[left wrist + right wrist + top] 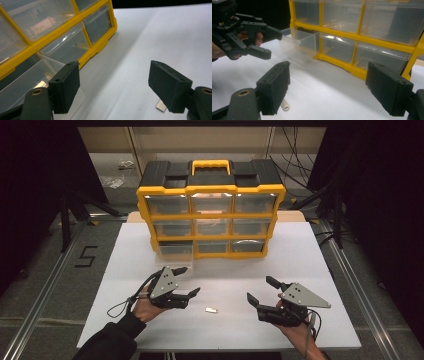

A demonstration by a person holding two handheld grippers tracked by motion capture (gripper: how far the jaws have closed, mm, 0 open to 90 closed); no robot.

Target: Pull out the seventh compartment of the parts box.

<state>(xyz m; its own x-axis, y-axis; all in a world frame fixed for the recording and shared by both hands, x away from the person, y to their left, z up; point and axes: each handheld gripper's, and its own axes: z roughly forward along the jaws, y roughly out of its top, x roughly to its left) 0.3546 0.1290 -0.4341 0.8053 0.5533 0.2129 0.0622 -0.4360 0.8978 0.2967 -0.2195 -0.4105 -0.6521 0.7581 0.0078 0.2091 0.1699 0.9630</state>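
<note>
A yellow and black drawer cabinet (211, 215) stands at the back of the white table (310, 265). Its bottom-left clear drawer (175, 252) is pulled out, as also seen in the left gripper view (23, 80) and the right gripper view (299, 46). A small pale piece (212, 310) lies on the table between the hands; it appears by the jaws as the piece (161, 106) and the piece (285, 107). My left gripper (189, 280) hovers open just in front of the drawer, nothing between its jaws (113, 85). My right gripper (259, 288) is open and empty (327, 90), facing the left gripper (274, 44).
The cabinet's other clear drawers (342, 47) are pushed in. A black "5" mark (86, 256) is on the grey floor at left. Dark stand legs (67, 220) and cables (300, 175) lie beyond the table's sides. Metal rails (350, 275) run along the floor.
</note>
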